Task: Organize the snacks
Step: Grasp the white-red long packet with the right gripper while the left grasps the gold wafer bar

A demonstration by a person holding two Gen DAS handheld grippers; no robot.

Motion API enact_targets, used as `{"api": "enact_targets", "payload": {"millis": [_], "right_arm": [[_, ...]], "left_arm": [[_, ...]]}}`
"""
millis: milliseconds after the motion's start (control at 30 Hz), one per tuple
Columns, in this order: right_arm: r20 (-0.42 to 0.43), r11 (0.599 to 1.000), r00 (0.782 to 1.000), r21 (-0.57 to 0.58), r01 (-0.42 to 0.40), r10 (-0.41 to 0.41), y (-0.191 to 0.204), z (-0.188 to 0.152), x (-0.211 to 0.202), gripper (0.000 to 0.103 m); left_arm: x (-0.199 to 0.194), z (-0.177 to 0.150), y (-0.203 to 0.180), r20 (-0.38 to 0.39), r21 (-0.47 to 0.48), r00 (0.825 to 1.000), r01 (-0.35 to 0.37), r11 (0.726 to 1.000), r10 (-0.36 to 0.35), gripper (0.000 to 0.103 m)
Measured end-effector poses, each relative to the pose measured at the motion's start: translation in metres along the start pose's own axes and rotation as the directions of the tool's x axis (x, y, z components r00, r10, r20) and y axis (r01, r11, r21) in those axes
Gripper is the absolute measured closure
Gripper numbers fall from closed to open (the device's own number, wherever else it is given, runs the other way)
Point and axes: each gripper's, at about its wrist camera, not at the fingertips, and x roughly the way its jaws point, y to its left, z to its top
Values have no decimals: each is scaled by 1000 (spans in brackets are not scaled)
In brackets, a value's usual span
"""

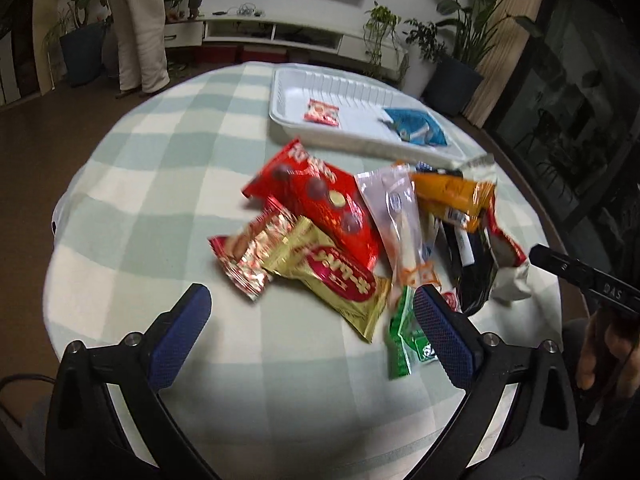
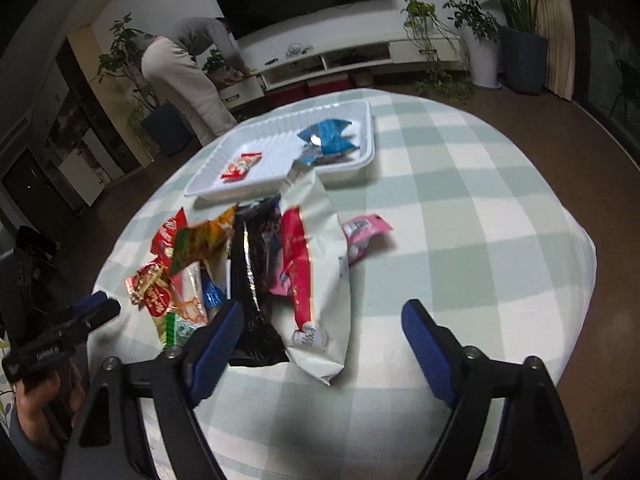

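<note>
Blue-padded fingers of my left gripper (image 1: 312, 306) frame the bottom of the left wrist view, spread wide with nothing between them; my right gripper (image 2: 322, 320) also stands apart and empty over the cloth.

Beyond them, the round table under its pale green-and-white checked cloth (image 1: 160, 184) carries everything. At 12 o'clock sits the white ribbed plastic tray (image 1: 360, 88), already holding a crumpled blue packet (image 1: 416, 126) and a small red-and-white sachet (image 1: 322, 112). The rest of the snacks lie heaped in the middle, just short of the tray.

I judge the big white-and-red pillow bag (image 2: 316, 276) the largest: light, puffy, crushable, so I would pinch its flat sealed end at 6 o'clock in the right view instead of the belly. The long black foil pouch (image 2: 250, 280) beside it looks slick and floppy; its crimped edge is the safest hold. The red chocolate-ball bag (image 1: 316, 196) lies flat and fairly stiff, partly under its neighbours, best taken at its free corner at 11 o'clock. The gold-and-red wrapper (image 1: 340, 284) is thin and crinkly, nearest my left fingers. The small green sachet (image 1: 404, 340), touching my left gripper's right finger, may slide on the cloth.
</note>
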Motion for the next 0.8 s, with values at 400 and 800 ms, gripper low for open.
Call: {"api": "enact_targets", "payload": {"millis": [400,800], "right_arm": [[-74,993,994,-85,77,-84,16,22,44,38],[-96,1000,995,-7,-2,1,1,12,36,70]], "left_arm": [[23,8,-8,-47,-4,997,-58,998,58,9],[38,15,-7,-89,-6,993,-77,997,76,9]]}}
